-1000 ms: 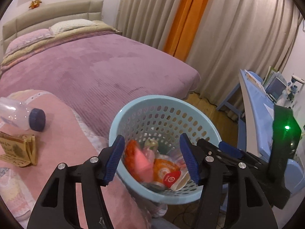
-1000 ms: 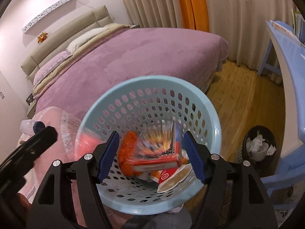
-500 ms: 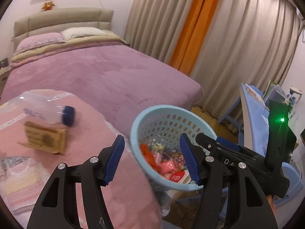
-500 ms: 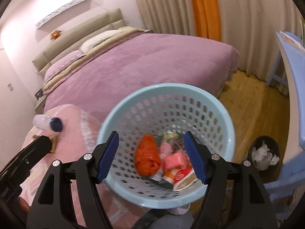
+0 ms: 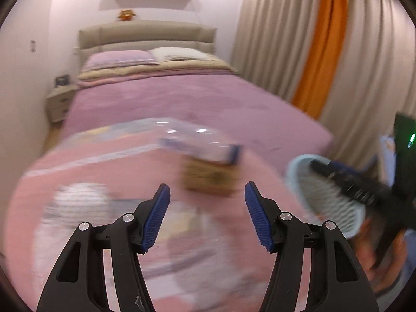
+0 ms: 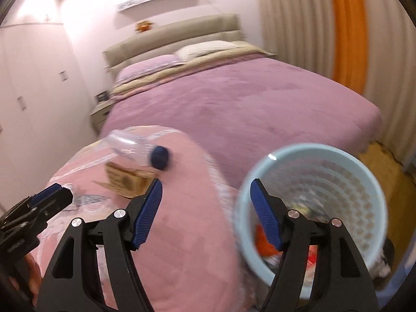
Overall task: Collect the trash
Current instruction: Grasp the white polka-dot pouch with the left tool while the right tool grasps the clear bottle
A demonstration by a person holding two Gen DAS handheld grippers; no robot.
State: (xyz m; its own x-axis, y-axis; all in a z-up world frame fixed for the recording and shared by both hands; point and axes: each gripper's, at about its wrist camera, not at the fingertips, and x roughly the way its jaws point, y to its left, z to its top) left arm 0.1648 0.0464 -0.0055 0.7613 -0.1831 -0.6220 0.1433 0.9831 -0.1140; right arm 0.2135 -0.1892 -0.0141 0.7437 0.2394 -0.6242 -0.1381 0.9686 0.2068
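Observation:
A clear plastic bottle (image 6: 130, 147) with a blue cap lies on a pink quilt (image 6: 182, 234), beside a folded brown paper packet (image 6: 127, 182). In the left wrist view, the bottle (image 5: 200, 140) and packet (image 5: 210, 179) are blurred, just beyond my left gripper (image 5: 206, 189), which is open and empty. My right gripper (image 6: 206, 184) has its jaws closing with nothing between them. It hovers between the packet and the light blue basket (image 6: 299, 147), which holds orange and red wrappers (image 6: 262, 239). The left gripper (image 6: 52, 197) shows at lower left.
A purple bed (image 6: 247, 104) with pillows lies beyond the quilt. Curtains (image 5: 325, 52) hang on the right. A small black bin (image 6: 387, 254) stands on the wooden floor (image 6: 377, 161) past the basket. A nightstand (image 5: 58, 104) is at the bed's left. A hand (image 5: 377, 247) holds the right gripper.
Both views have swung left, away from the basket and toward the quilt. The bottle and packet now sit near the middle, and the basket has slid to the right.

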